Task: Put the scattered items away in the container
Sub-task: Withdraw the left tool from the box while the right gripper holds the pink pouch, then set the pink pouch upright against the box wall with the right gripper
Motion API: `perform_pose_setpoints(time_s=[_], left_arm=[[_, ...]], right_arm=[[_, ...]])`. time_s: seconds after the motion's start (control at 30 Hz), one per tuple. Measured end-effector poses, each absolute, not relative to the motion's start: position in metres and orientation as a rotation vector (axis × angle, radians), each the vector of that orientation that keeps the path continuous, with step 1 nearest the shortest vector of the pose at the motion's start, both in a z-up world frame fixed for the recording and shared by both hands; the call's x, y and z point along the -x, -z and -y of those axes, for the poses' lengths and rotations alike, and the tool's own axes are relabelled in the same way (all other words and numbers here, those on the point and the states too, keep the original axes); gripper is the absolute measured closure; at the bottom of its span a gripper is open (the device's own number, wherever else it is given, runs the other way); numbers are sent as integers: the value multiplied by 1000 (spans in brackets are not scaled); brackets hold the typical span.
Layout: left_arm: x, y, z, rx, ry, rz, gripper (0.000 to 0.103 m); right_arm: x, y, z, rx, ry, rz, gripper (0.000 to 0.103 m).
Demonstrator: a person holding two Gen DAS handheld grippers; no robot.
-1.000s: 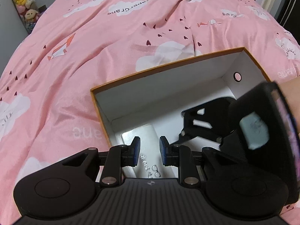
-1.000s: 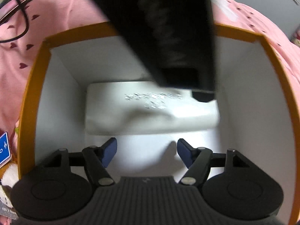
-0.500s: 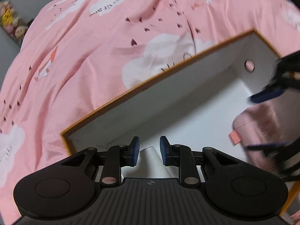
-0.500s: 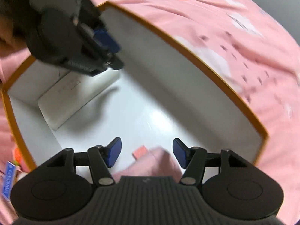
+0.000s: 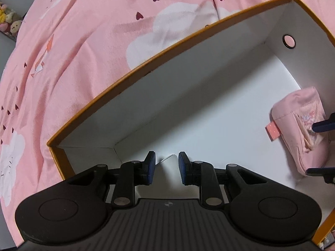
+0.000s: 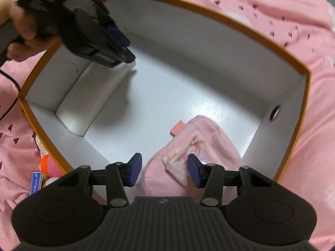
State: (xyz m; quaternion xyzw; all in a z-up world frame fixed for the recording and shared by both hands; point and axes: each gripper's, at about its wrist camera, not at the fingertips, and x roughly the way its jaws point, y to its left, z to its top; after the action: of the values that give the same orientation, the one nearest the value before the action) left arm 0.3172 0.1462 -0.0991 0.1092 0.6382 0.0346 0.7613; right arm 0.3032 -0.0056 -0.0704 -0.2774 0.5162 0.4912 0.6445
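From the left wrist, the left hand-held gripper (image 5: 166, 168) hangs over the box's (image 5: 134, 72) near corner, jaws narrow with a white case (image 5: 167, 162) between them; contact is hidden, so release looks next. From the right wrist, the right hand-held gripper (image 6: 164, 170), jaws just closing, straddles the pink pouch (image 6: 201, 144) by the box's holed end wall; whether its pads press is unclear. Items outside the box are cut off.

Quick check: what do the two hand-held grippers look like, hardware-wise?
Both match: the left hand-held gripper and right hand-held gripper have matte black bodies with a ribbed centre plate bearing a small logo, round discs at each side, silver pivot pins on black linkage arms, and dark blue finger pads. No sleeve visible.
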Motion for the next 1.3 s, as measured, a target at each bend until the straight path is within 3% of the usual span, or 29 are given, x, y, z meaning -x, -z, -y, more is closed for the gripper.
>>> perform_pose_setpoints(time_s=[0.3, 0.33, 0.43, 0.6, 0.77, 1.03, 1.23, 1.27, 1.3], left_arm=[[-281, 73, -142, -154, -84, -1226, 76], [-276, 69, -140, -125, -69, -1213, 76], [-265, 55, -128, -36, -4, -1173, 76], [-249, 53, -119, 81, 85, -1168, 76], [-241, 60, -113, 199, 164, -1180, 76], [-231, 64, -109, 357, 214, -1168, 54], [-234, 74, -99, 351, 191, -1182, 55], [-233, 75, -98, 355, 190, -1181, 68], [-233, 76, -98, 357, 191, -1180, 71]], right_arm=[[-294, 88, -2, 628, -1032, -1163, 52], [-295, 91, -4, 634, -1024, -1157, 54], [-291, 90, -4, 666, -1001, -1115, 82], [-298, 79, 5, 601, -992, -1114, 88], [-315, 64, 18, 434, -1000, -1156, 91], [-334, 46, 34, 208, -991, -1209, 91], [-337, 39, 39, 82, -1013, -1255, 91], [-336, 39, 39, 72, -1015, -1256, 91], [-336, 39, 40, 65, -1014, -1258, 91]])
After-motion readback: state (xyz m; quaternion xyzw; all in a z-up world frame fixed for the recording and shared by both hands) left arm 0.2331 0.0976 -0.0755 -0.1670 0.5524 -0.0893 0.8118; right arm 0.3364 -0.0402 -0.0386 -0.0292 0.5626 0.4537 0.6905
